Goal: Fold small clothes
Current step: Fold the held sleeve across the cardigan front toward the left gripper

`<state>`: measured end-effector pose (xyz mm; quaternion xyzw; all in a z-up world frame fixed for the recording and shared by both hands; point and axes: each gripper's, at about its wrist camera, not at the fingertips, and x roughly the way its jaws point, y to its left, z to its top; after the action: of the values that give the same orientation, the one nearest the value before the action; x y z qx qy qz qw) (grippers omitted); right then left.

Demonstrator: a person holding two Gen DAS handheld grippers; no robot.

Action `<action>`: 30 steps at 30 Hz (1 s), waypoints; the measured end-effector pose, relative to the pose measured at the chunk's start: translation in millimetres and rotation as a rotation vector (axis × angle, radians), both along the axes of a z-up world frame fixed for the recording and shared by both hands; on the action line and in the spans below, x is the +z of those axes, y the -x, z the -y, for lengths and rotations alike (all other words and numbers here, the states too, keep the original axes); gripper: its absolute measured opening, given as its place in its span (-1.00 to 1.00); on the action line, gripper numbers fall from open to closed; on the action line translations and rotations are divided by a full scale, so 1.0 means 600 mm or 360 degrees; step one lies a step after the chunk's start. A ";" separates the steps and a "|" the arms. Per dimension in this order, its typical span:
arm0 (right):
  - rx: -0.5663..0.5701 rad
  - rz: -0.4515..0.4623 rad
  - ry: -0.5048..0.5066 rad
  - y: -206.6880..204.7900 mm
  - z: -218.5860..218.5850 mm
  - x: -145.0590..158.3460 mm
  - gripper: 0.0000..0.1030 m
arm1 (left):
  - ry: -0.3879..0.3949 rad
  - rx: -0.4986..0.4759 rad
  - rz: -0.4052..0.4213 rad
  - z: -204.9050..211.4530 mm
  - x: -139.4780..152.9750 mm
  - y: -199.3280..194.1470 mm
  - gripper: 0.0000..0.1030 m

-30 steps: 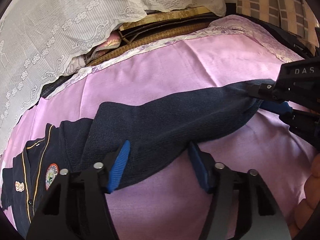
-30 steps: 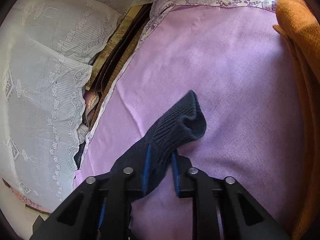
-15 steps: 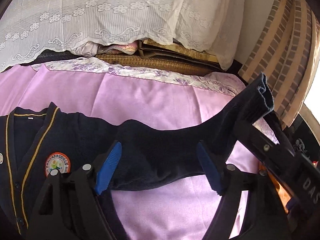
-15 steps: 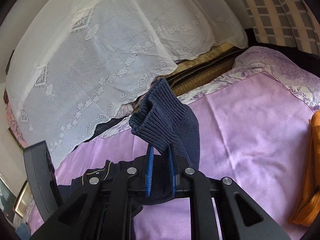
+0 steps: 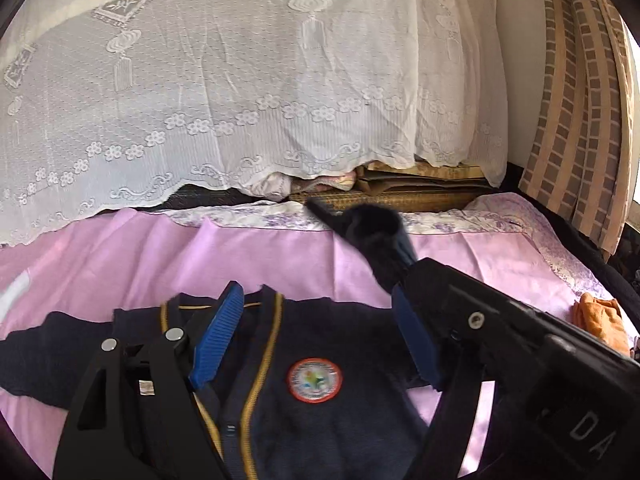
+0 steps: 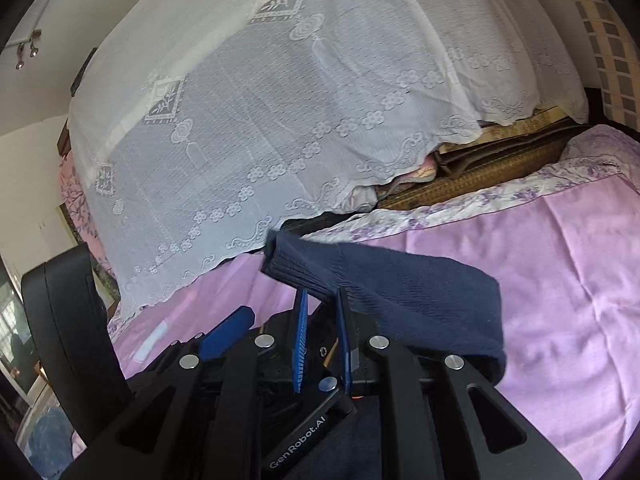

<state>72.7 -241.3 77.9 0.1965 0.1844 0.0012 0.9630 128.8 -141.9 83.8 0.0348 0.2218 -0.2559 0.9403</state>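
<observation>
Right gripper: fingers pinched on the navy sleeve, cuff raised beyond the fingertips.
Left gripper: fingers spread, nothing clasped.
Cardigan: laid flat on the pink sheet beneath the spread fingers.

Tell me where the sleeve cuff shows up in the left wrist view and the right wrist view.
Left wrist: the cuff is blurred, right of centre, above the right gripper that crosses from lower right.
Right wrist: the cuff sits centre, just left of and above the right gripper's blue pads, which pinch the sleeve.
Shared landmark: the white lace cover behind the pink sheet.
</observation>
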 end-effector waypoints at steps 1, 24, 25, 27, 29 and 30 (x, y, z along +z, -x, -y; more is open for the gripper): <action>0.0044 -0.0015 0.0007 -0.014 -0.026 -0.004 -0.72 | 0.0000 0.0021 -0.0003 -0.027 -0.001 -0.007 0.43; 0.0088 -0.0374 0.0264 -0.068 -0.042 -0.061 -0.05 | 0.0082 0.0021 -0.0570 -0.189 -0.109 -0.078 0.77; 0.0080 -0.0413 0.0206 -0.057 -0.013 -0.068 -0.03 | 0.0068 -0.0029 -0.0657 -0.167 -0.119 -0.080 0.77; 0.0051 -0.0455 -0.0012 -0.035 0.042 -0.088 -0.03 | 0.0067 -0.0098 -0.0774 -0.127 -0.136 -0.080 0.77; 0.0065 -0.0463 -0.0255 -0.021 0.079 -0.110 0.01 | 0.0084 -0.0135 -0.0844 -0.100 -0.147 -0.080 0.77; 0.0082 -0.0478 -0.0346 -0.022 0.088 -0.119 0.01 | 0.0104 -0.0138 -0.0881 -0.090 -0.152 -0.083 0.77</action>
<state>86.2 -294.2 6.5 0.2926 0.3297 0.0164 0.8974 178.5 -87.9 -7.4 -0.0573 0.4602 -0.3026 0.8327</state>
